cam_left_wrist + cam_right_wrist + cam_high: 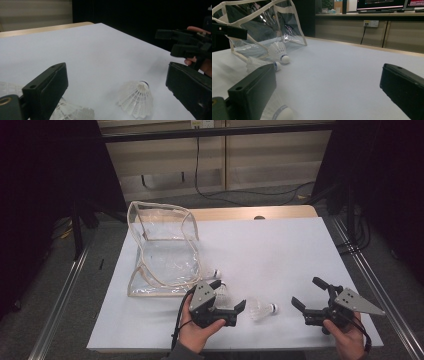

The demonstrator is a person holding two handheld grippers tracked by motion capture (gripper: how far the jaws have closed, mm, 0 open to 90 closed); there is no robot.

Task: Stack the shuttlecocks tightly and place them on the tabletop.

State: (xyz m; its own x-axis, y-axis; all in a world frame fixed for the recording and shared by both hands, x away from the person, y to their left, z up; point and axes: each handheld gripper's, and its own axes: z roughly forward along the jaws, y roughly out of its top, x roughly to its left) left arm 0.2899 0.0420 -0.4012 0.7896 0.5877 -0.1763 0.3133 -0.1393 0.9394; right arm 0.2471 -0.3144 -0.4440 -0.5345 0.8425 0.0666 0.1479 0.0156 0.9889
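White shuttlecock [262, 310] between both released grippers | right gripper view: two more by bag [262, 27]

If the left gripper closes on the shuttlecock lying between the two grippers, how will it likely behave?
The shuttlecock looks very light, with a thin white lattice skirt that would probably flex or crush under a hard squeeze. Lying on its side on the table, it may roll in an arc if nudged. The left gripper stands open.
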